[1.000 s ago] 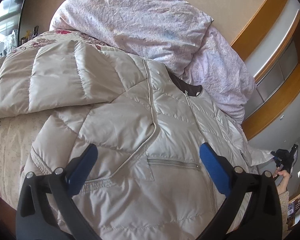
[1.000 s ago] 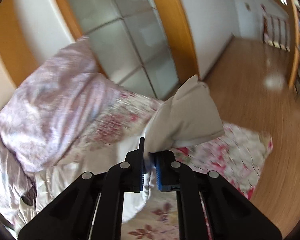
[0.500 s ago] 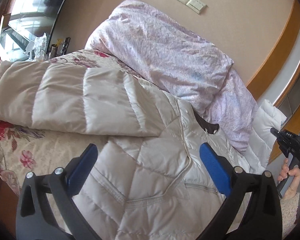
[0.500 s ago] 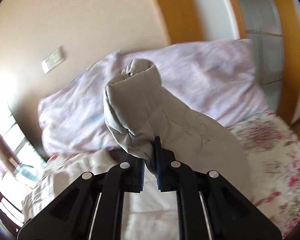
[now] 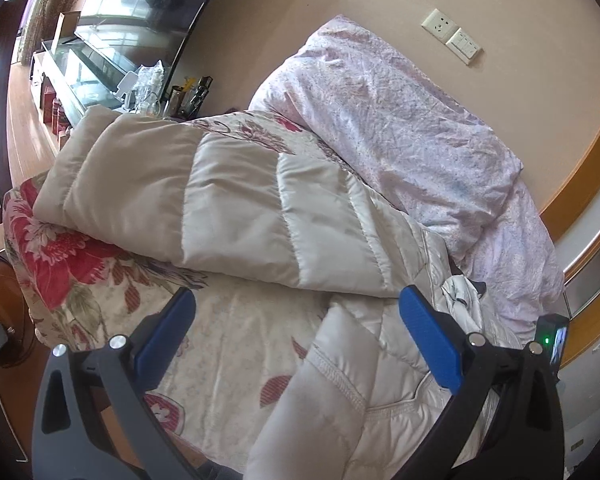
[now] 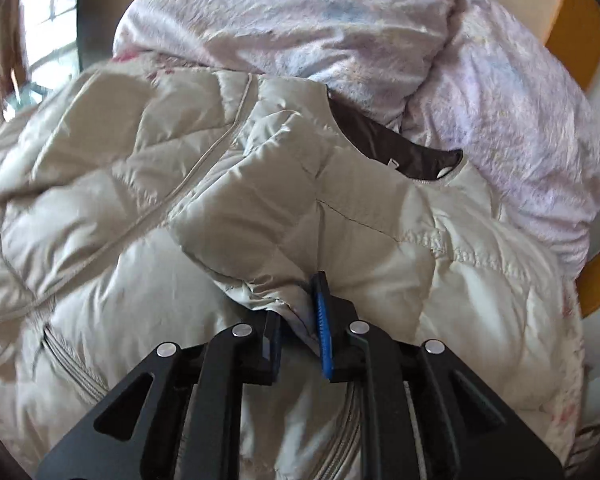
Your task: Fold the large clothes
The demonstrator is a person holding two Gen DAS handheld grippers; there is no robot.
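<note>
- Left wrist view, far left: wooden floor and a glass-topped cabinet [image 5: 80, 72] with bottles and clutter by the wall.
- Floral red-and-cream bedspread [image 5: 236, 344] covers the bed, corner hanging at left.
- Beige quilted puffer jacket [image 5: 228, 200] lies spread on the bedspread; one sleeve stretches out flat toward the left edge of the bed, body of the jacket runs to the lower right.
- Left gripper [image 5: 296, 336], black frame with blue pads, hangs over the jacket hem and bedspread, jaws spread wide, nothing between them.
- Pale pink crumpled duvet [image 5: 400, 120] piled behind the jacket against the beige wall; white socket and switch plate [image 5: 452, 36] above it.
- Far right edge: a small black device with a green light [image 5: 552, 340], partly cut off.
- Right wrist view: jacket fills the frame, dark brown collar lining [image 6: 384, 136] near the pink duvet [image 6: 380, 20].
- Right gripper [image 6: 300, 324], jaws narrow and opening, the jacket's other sleeve cuff [image 6: 276, 280] lies between the blue pads, folded across the jacket front.
- Cannot tell whether the pads still press the cuff.
- Orange wooden trim [image 6: 572, 32] at right.
</note>
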